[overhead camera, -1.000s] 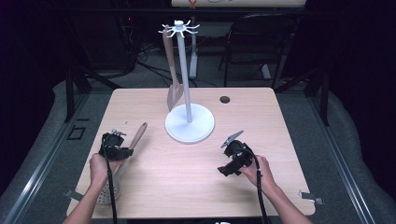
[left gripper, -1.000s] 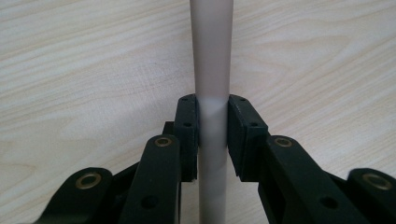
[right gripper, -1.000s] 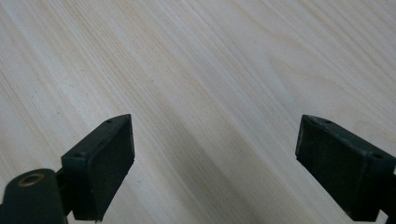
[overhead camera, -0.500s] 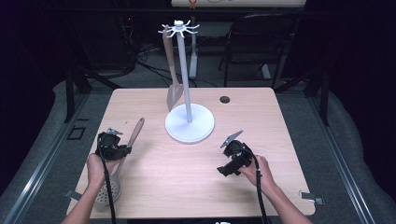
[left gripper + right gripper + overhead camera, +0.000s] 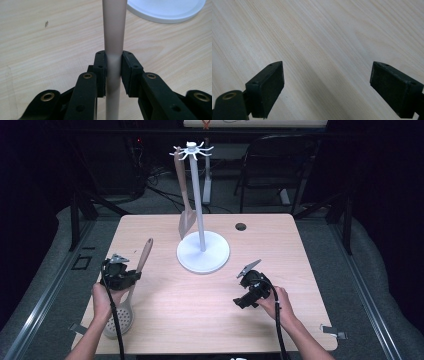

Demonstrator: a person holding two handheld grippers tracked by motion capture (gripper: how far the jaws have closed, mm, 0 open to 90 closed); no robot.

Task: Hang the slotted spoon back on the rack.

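At the near-left of the surface (image 5: 210, 320), the left hand-held gripper (image 5: 131, 276) is clamped on the handle of a slotted spoon (image 5: 142, 257). The perforated bowl lies toward the person's side by the left hand (image 5: 106, 297), the handle end pointing toward the stand's white base (image 5: 203, 252). From the left gripper view, both pads press flat against the round handle (image 5: 113, 37), roughly mid-length.

Handling, as a judgement: light, stiff, one-piece utensil; the smooth round handle could twist or slip between flat pads. A mid-handle hold leaves the bowl end swinging as a lever, so expect it to droop if the grip is loose. Not fragile.

Right hand-held gripper (image 5: 249, 292): jaws spread wide, nothing between them, bare wood below in the right gripper view; sits well apart from the spoon.

Holder: a tall white stand (image 5: 197, 200) with hooks at the top. One spatula (image 5: 184, 200) hangs from a hook on its left side, blade down near the base. Other hooks look free.

Small dark hole (image 5: 241, 226) in the surface beyond the stand.
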